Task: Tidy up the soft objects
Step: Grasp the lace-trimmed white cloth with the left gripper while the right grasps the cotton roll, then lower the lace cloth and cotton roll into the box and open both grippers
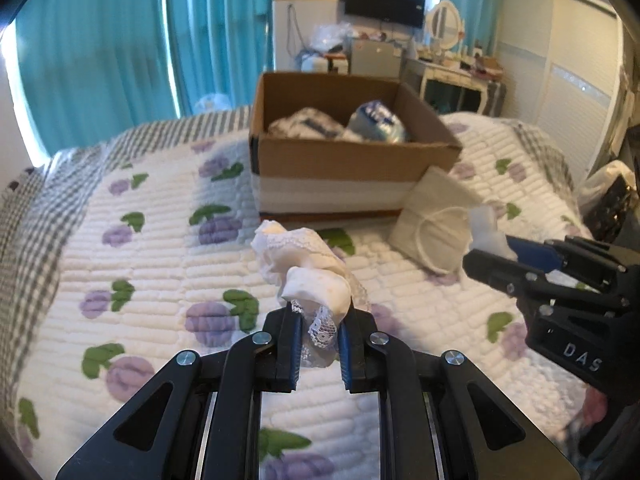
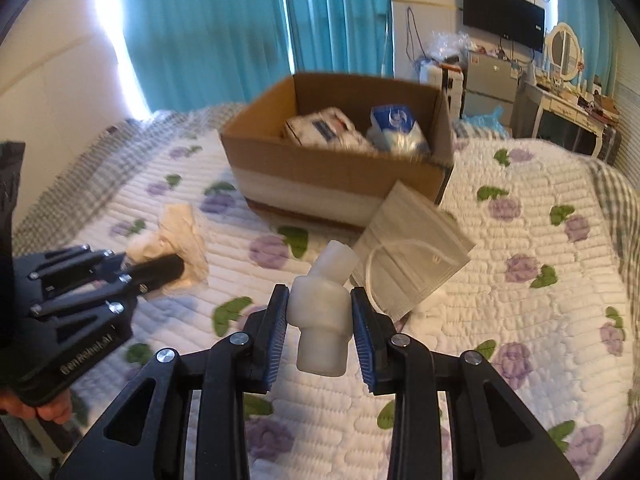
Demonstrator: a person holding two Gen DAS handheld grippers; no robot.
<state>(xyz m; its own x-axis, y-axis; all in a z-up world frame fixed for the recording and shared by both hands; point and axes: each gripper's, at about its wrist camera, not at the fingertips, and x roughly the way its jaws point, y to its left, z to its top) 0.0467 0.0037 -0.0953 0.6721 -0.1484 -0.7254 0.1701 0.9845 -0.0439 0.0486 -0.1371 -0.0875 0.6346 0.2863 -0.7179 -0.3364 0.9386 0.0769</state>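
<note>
My left gripper [image 1: 319,320] is shut on a white lace-trimmed cloth [image 1: 308,264] and holds it above the quilted bed; it also shows in the right wrist view [image 2: 176,268] with the cloth [image 2: 180,232]. My right gripper [image 2: 320,300] is shut on a white stepped foam piece [image 2: 320,320]; it shows in the left wrist view [image 1: 480,256] with the foam [image 1: 486,228]. An open cardboard box [image 1: 352,160] [image 2: 340,172] stands ahead on the bed with two blue-and-white plastic packs [image 1: 376,120] [image 2: 396,128] inside. A pack of face masks [image 1: 436,220] [image 2: 412,252] leans at the box's front right corner.
The bed has a white quilt with purple flowers [image 1: 160,260] and a checked border [image 1: 32,220]. Teal curtains [image 1: 120,40] hang behind. A dressing table with mirror [image 1: 452,64], a wall TV [image 1: 384,0] and a white wardrobe [image 1: 568,60] stand at the back right.
</note>
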